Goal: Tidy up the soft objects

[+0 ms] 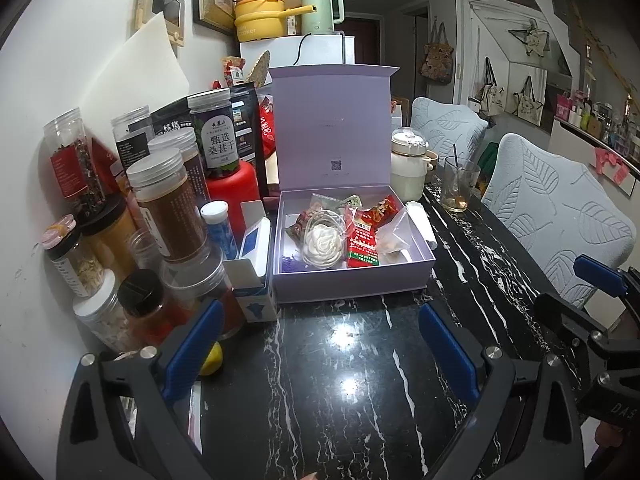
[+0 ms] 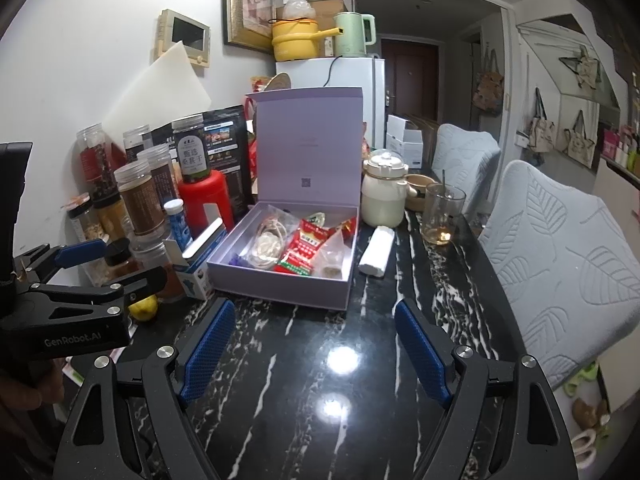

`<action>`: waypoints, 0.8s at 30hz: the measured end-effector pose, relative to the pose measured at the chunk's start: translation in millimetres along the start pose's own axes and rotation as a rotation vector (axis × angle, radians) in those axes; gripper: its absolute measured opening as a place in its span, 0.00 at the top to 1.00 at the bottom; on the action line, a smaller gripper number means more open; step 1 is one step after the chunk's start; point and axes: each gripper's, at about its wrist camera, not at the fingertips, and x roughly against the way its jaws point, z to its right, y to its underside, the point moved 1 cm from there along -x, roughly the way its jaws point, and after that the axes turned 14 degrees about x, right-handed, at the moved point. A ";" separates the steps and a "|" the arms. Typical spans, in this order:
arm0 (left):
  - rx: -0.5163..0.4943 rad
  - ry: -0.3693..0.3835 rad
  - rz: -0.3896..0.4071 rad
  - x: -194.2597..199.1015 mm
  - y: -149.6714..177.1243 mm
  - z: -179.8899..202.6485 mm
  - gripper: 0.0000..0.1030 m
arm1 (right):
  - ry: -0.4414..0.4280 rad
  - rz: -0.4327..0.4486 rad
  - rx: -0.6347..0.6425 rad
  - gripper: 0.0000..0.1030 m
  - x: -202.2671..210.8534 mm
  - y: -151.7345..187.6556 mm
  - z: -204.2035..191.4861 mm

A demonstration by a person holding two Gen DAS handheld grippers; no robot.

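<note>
A lavender gift box [image 1: 352,286] [image 2: 280,290] stands on the black marble table with its lid raised. Inside lie a white fabric flower in a clear bag [image 1: 322,246] [image 2: 267,246], red snack packets [image 1: 363,240] [image 2: 304,246], a clear tea sachet [image 1: 394,234] [image 2: 332,256] and something purple [image 1: 292,265]. A white roll [image 1: 420,222] [image 2: 376,252] rests against the box's right side. My left gripper [image 1: 320,340] [image 2: 134,260] is open over bare table in front of the box. My right gripper [image 2: 316,348] [image 1: 568,288] is open too, beside it, with nothing between its fingers.
Several jars and bottles [image 1: 168,208] [image 2: 140,204] crowd the left by the wall, with a small blue-and-white carton [image 1: 254,280] and a lemon [image 2: 144,308]. A white lidded pot [image 2: 382,196] and a glass with a spoon [image 2: 442,216] stand at the back right. Chairs [image 2: 560,264] line the right edge.
</note>
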 end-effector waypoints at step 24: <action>0.012 0.021 -0.034 -3.9 1.1 -2.7 0.04 | -0.012 -0.014 -0.004 0.20 -4.1 1.1 -1.6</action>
